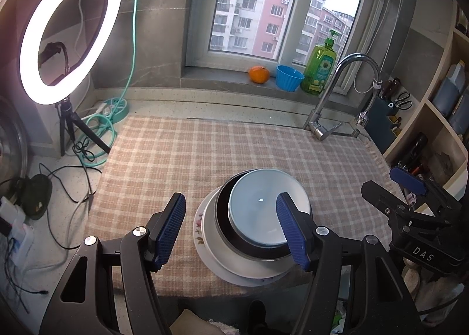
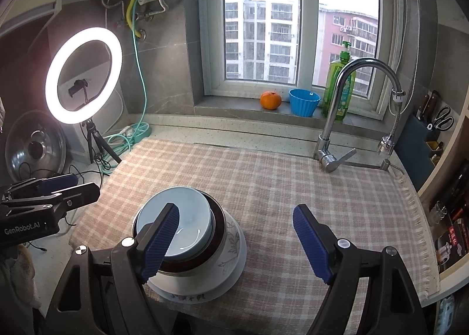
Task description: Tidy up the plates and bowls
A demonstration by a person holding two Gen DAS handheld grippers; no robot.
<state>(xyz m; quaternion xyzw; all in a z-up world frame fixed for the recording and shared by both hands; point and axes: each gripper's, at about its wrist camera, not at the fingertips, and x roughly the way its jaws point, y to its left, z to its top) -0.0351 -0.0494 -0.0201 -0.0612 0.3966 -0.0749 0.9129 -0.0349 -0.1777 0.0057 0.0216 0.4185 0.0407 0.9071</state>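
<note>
A stack of dishes stands near the front edge of the checked cloth [image 1: 176, 153]. At the bottom lies a floral plate [image 1: 198, 231] [image 2: 187, 297], and on it sits a white bowl [image 1: 210, 228] [image 2: 227, 250]. A dark brown bowl [image 1: 221, 209] [image 2: 218, 226] is nested in that, with a light blue bowl [image 1: 258, 215] [image 2: 190, 209] on top. My left gripper [image 1: 230, 200] hovers open in front of the stack, with nothing between its fingers. My right gripper [image 2: 234, 209] is open and empty too, and the stack lies to its left, partly behind its left finger.
A chrome faucet [image 2: 331, 130] rises at the back right of the cloth. On the window sill are an orange [image 2: 270, 100], a blue cup [image 2: 303, 102] and a green soap bottle [image 2: 341, 86]. A ring light [image 2: 83, 74], cables and a pot lid [image 2: 35, 147] stand to the left, and shelves [image 1: 433, 130] to the right.
</note>
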